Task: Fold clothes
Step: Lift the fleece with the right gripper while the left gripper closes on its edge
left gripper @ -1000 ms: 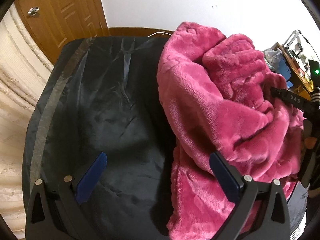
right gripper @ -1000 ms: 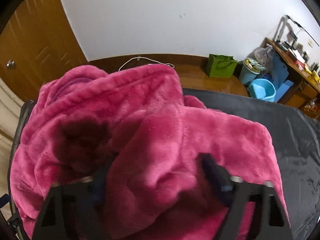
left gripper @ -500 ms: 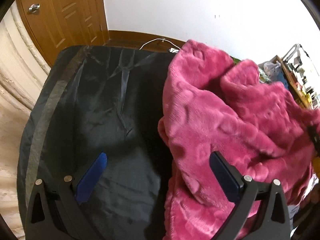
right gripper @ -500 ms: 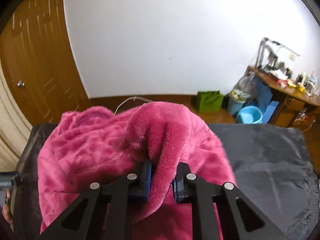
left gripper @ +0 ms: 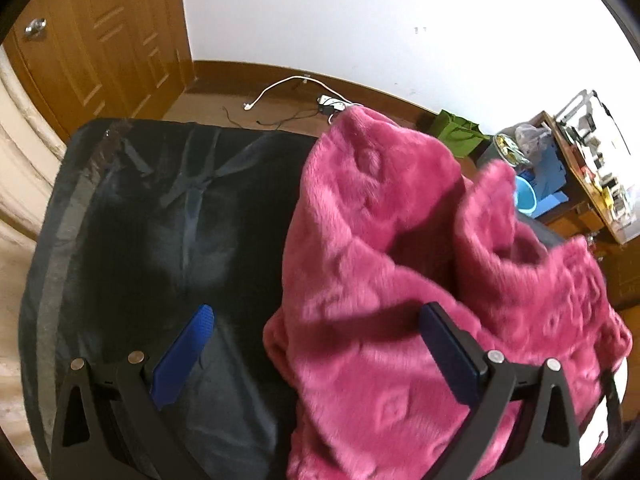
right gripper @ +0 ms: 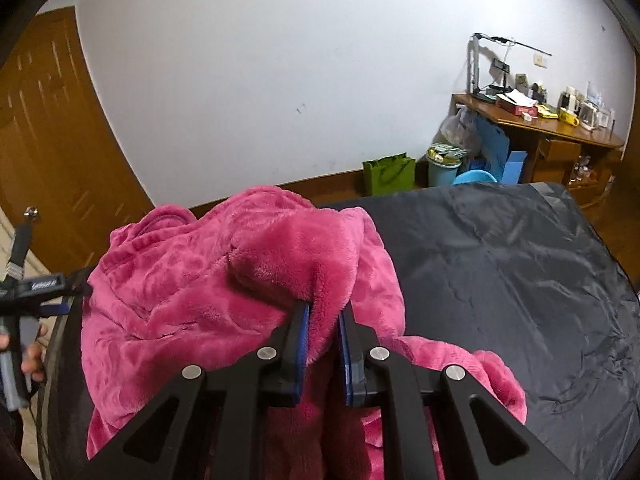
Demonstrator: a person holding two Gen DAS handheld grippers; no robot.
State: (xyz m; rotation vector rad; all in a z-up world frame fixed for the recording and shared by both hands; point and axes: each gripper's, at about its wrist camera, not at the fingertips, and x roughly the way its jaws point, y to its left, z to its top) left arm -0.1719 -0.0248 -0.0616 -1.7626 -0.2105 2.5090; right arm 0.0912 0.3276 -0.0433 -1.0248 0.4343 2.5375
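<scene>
While left gripper [left gripper: 316, 344] gapes, right gripper [right gripper: 323, 332] pinches pink fleece garment [right gripper: 192, 292].

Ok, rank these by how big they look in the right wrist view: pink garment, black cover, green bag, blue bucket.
1. Pink garment and black cover: similar, and the garment is nearer the camera, so unranked.
2. Green bag.
3. Blue bucket, partly hidden.

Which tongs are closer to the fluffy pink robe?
Right. The right tongs are pinching a fold of the pink robe. The left tongs are open above the robe's edge and the dark cover, with nothing pinched.
</scene>
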